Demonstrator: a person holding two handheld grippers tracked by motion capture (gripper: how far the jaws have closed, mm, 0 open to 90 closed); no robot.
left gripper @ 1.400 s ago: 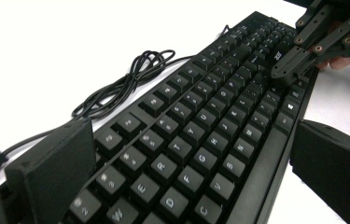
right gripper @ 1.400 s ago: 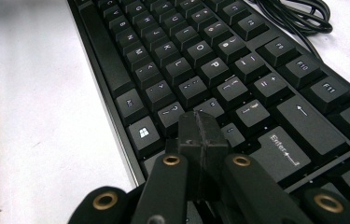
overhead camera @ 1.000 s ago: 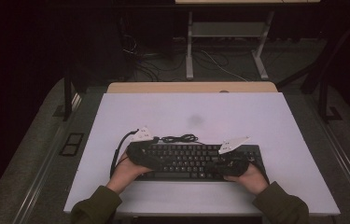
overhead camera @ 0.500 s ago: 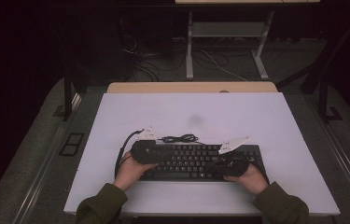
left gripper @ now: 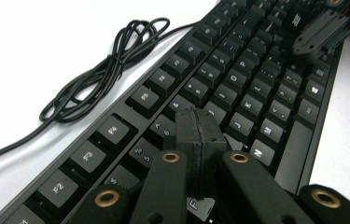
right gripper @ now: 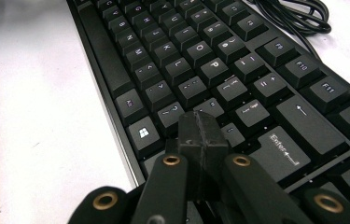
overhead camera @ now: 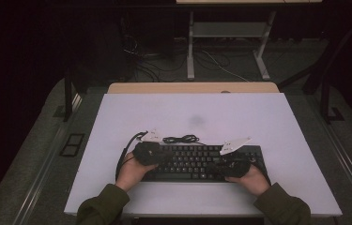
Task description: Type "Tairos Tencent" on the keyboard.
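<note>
Worktop (overhead camera: 277, 122) left open beyond the keyboard (overhead camera: 197, 161); near-centre blocked by it and coiled cable (overhead camera: 181, 139).

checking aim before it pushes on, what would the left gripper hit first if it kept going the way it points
Probably the keyboard: the left gripper, jaws shut, points low along the key rows, so a letter key just ahead likely comes first. Depth is unclear.
</note>
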